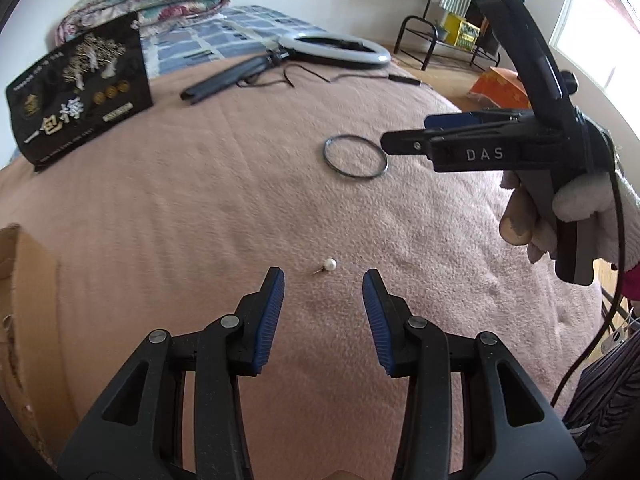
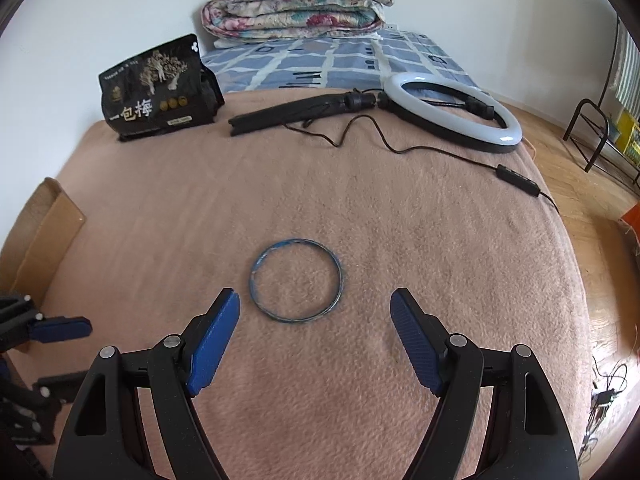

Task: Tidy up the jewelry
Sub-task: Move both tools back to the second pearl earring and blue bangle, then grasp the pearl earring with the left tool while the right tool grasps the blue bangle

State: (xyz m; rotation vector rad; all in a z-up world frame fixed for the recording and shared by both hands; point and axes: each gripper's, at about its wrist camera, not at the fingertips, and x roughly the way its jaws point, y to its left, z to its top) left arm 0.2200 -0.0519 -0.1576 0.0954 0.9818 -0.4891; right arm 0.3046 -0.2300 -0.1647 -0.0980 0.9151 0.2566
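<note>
A small pearl stud earring lies on the pink blanket, just beyond the tips of my left gripper, which is open with nothing between its blue pads. A thin dark blue bangle lies flat on the blanket ahead of my right gripper, whose jaws stand wide open and empty. The left wrist view shows the same bangle farther off, with the right gripper hovering beside it, held by a gloved hand. At the left edge of the right wrist view the left gripper's fingers show.
A cardboard box stands at the left edge of the bed. Toward the back lie a black printed bag, a ring light with folded stand and cable, and folded quilts. A metal rack stands on the floor.
</note>
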